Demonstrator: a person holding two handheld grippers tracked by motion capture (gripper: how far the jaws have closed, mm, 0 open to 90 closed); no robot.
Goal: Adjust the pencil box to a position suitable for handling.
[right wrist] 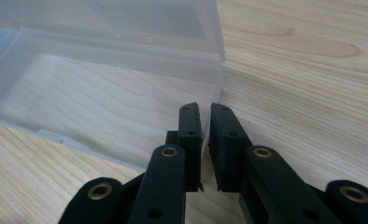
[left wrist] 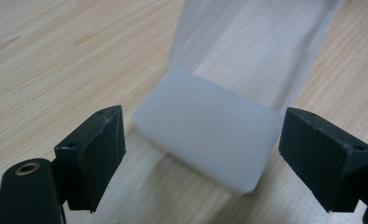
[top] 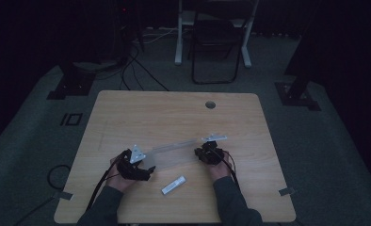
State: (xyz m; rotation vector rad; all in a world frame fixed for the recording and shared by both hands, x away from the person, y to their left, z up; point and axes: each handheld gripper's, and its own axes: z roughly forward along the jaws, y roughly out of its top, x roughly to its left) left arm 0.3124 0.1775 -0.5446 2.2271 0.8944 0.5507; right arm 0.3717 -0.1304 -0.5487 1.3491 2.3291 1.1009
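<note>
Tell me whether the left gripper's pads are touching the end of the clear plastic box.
Apart. In the left gripper view, the left gripper stands open, and wood grain shows between each pad and the frosted end of the clear plastic box.

A long, clear plastic box [top: 174, 153] lies flat near the table's front edge. Its lid stands open (hinged along the far long side, it seems). Its interior looks empty, wood showing through.
</note>
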